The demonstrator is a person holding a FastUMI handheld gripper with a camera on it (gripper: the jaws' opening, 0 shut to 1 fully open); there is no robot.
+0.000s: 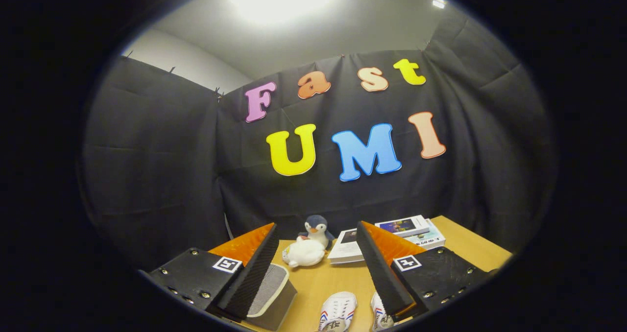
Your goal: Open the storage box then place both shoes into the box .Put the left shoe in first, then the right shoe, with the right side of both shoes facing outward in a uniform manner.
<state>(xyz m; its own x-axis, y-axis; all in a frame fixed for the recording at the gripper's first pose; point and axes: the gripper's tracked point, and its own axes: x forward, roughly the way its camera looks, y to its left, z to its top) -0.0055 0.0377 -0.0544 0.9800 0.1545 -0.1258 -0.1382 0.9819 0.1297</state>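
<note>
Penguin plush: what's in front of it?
A white plush lies against the penguin plush, hiding its lower body. Books sit beside them. The gripper is open, holding nothing.

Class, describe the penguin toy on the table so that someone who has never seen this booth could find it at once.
Start at the wooden table in front of the black cloth wall. At its far edge, beyond the open tool, the penguin toy stands upright beside a stack of books. Its dark blue head sets it apart from the white plush lying in front of it.
</note>
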